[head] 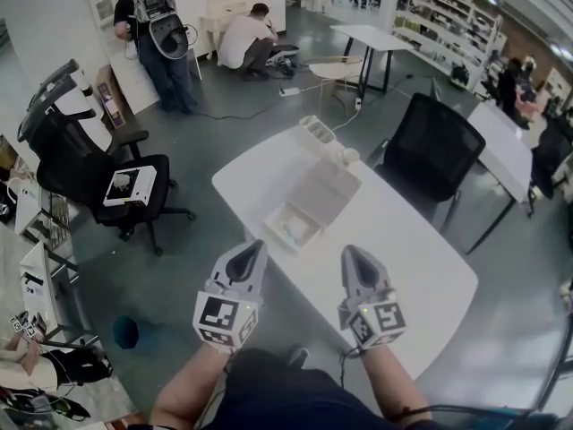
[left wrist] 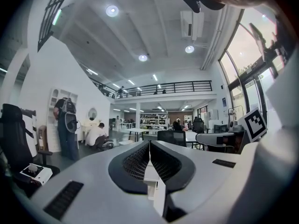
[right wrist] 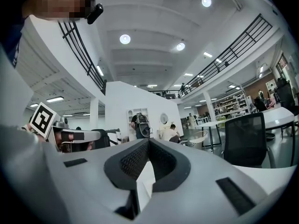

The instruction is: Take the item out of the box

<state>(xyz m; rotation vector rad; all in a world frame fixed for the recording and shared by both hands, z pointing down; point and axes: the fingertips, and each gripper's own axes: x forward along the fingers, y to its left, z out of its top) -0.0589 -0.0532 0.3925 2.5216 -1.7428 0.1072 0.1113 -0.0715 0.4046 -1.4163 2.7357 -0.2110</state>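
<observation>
On the white table (head: 403, 240) an open white box (head: 288, 228) lies with its lid (head: 328, 191) folded back. A pale item (head: 294, 232) rests inside it; I cannot make out its shape. My left gripper (head: 255, 248) hovers at the table's near edge, just short of the box, shut and empty. Level with it and off to the box's right, my right gripper (head: 350, 254) is also shut and empty. In the left gripper view the jaws (left wrist: 149, 143) meet at the tip, and in the right gripper view they (right wrist: 148, 141) meet too.
A white organiser (head: 318, 133) and a small cup (head: 349, 157) stand at the table's far end. A black office chair (head: 434, 150) is behind the table on the right. Another chair (head: 107, 182) at the left carries a white device. Two people are at the back wall.
</observation>
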